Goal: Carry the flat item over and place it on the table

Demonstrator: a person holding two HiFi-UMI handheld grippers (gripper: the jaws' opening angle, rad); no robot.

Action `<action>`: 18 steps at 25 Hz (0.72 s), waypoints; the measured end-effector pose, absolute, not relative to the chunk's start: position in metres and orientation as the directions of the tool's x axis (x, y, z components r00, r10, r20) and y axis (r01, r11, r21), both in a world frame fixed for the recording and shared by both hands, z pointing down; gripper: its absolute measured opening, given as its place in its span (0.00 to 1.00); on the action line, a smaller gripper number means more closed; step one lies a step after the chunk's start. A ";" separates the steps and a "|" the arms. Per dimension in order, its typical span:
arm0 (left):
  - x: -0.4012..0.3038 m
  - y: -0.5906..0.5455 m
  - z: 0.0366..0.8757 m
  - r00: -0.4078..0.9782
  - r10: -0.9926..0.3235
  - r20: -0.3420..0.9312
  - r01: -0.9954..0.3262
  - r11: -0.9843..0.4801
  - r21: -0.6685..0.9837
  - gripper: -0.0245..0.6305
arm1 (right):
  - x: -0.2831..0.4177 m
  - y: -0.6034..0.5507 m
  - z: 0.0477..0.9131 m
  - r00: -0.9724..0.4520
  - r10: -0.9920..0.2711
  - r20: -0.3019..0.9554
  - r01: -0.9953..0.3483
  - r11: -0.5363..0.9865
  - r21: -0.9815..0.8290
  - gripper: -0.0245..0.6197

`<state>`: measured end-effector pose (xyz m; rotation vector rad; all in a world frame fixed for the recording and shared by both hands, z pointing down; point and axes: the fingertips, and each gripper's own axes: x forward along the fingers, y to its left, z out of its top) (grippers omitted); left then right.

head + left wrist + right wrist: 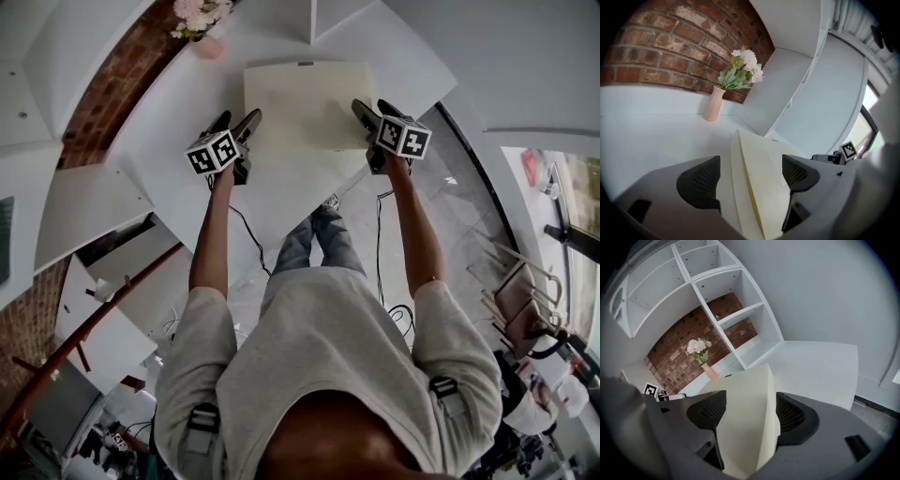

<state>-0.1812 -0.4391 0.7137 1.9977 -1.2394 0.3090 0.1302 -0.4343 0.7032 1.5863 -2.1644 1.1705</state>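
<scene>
My right claw (375, 111) is clamped on the cream board (305, 103) at its 3 o'clock edge. My left claw (236, 122) straddles the 9 o'clock edge, with a gap beside one pad. The board is level over the white table (281, 197), at my 12 o'clock.

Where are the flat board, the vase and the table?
flat board (305, 103), head view, middle of top face.
vase (713, 105), left gripper view, mid body.
table (286, 187), head view, bare near part.

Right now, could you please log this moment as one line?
board over table | left gripper open around board edge | right gripper shut on board
</scene>
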 end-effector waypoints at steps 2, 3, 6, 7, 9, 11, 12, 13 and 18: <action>-0.183 -0.435 0.699 0.503 -0.689 0.521 -0.845 -0.269 0.461 0.68 | 0.129 -0.427 0.697 -0.406 -0.714 0.570 -0.876 0.126 -0.466 0.58; -0.182 -0.432 0.692 0.506 -0.698 0.507 -0.845 -0.281 0.456 0.68 | 0.127 -0.422 0.696 -0.416 -0.715 0.562 -0.874 0.143 -0.464 0.58; -0.177 -0.422 0.676 0.520 -0.707 0.479 -0.840 -0.323 0.435 0.68 | 0.119 -0.408 0.687 -0.434 -0.721 0.540 -0.875 0.197 -0.442 0.58; -0.174 -0.418 0.672 0.526 -0.709 0.469 -0.837 -0.335 0.433 0.68 | 0.116 -0.403 0.682 -0.437 -0.725 0.532 -0.876 0.210 -0.435 0.58; -0.170 -0.407 0.663 0.536 -0.720 0.441 -0.828 -0.346 0.441 0.65 | 0.112 -0.392 0.675 -0.435 -0.735 0.520 -0.880 0.225 -0.419 0.54; -0.167 -0.397 0.655 0.536 -0.737 0.412 -0.820 -0.341 0.459 0.52 | 0.110 -0.382 0.671 -0.417 -0.746 0.519 -0.892 0.225 -0.393 0.42; -0.167 -0.392 0.652 0.533 -0.747 0.399 -0.819 -0.335 0.467 0.47 | 0.111 -0.377 0.671 -0.404 -0.752 0.520 -0.899 0.222 -0.377 0.38; -0.166 -0.388 0.650 0.528 -0.757 0.386 -0.818 -0.330 0.471 0.42 | 0.111 -0.373 0.670 -0.393 -0.758 0.521 -0.906 0.220 -0.363 0.34; -0.165 -0.370 0.655 0.498 -0.771 0.397 -0.840 -0.317 0.440 0.14 | 0.112 -0.353 0.669 -0.367 -0.773 0.518 -0.920 0.219 -0.325 0.13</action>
